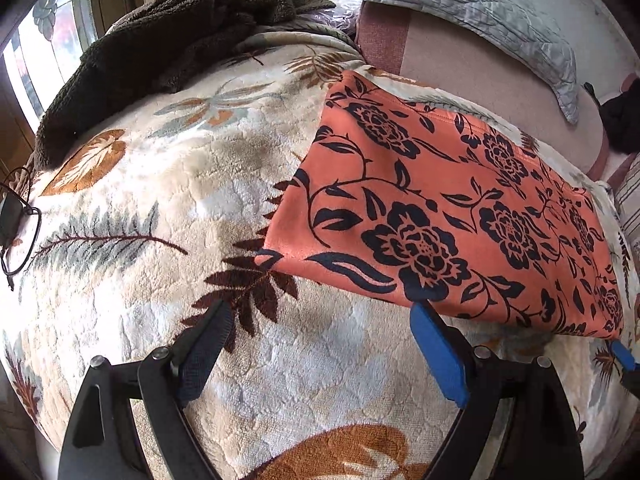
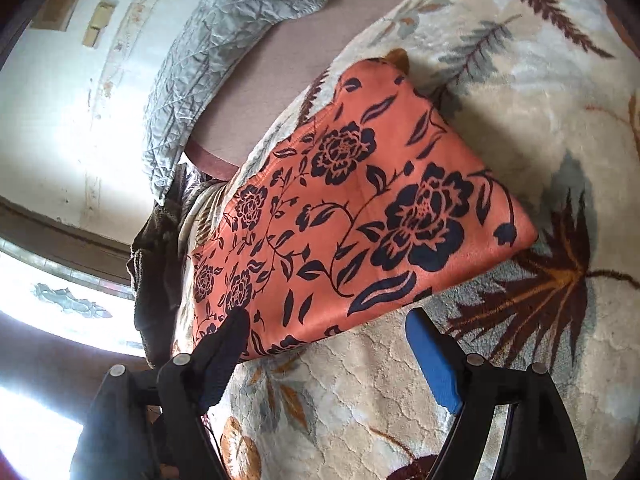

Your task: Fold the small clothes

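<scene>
The orange floral garment [image 1: 440, 216] is lying folded flat on the leaf-patterned plush blanket [image 1: 180, 184]. The left tongs [image 1: 320, 312] are hovering released at its near edge. The right tongs [image 2: 328, 320] are gaping too, one finger seemingly brushing the cloth's hem.

Left claw [image 1: 320, 312]: the far tip of its blue finger meets the near hem of the cloth [image 1: 440, 200]; whether it slips under cannot be told. Finger bases cut off by the bottom edge. Far left of it, a dark device [image 1: 10, 216] with cord is clipped by the frame, identity unclear.

Right claw [image 2: 326, 318]: its black fingertip [image 2: 236, 324] covers part of the cloth's near hem; contact uncertain. Beyond, to the left, the window [image 2: 60, 300] is blown out.
</scene>
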`<state>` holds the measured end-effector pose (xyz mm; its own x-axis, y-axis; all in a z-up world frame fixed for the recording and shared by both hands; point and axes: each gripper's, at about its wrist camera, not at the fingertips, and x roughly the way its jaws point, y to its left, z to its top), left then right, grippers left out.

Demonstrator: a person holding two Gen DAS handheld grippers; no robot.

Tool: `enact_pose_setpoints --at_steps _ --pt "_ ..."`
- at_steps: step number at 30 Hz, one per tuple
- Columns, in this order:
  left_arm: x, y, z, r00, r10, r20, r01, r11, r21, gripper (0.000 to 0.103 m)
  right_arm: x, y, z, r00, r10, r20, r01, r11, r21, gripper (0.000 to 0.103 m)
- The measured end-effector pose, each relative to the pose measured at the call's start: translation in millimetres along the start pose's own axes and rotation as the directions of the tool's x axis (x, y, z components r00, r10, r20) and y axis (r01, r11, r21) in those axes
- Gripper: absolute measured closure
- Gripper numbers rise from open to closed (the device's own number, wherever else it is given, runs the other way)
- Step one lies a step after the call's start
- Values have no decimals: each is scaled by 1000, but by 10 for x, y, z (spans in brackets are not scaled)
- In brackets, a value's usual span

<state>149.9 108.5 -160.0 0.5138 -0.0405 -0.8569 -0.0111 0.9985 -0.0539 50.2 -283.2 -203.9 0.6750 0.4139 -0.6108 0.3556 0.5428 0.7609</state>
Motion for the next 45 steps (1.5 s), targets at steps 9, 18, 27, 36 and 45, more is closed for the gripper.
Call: enact_pose_setpoints --at_steps 9,18,27,36,45 --pt "148 316 280 999 4 43 3 987 -158 12 -66 109 92 995 31 93 -25 998 -64 23" --pt "297 363 381 992 115 44 -108 983 -145 49 163 -180 341 974 -208 92 208 978 18 42" --pt "-50 483 100 998 -59 24 63 971 -231 38 -167 -174 209 994 -7 112 3 999 35 36" --pt "111 229 -77 957 -282 -63 257 931 -257 27 -223 -404 -72 998 25 59 -33 990 140 34" --pt "410 159 185 944 -327 49 324 886 -332 28 190 -636 132 996 13 84 -32 972 231 34"
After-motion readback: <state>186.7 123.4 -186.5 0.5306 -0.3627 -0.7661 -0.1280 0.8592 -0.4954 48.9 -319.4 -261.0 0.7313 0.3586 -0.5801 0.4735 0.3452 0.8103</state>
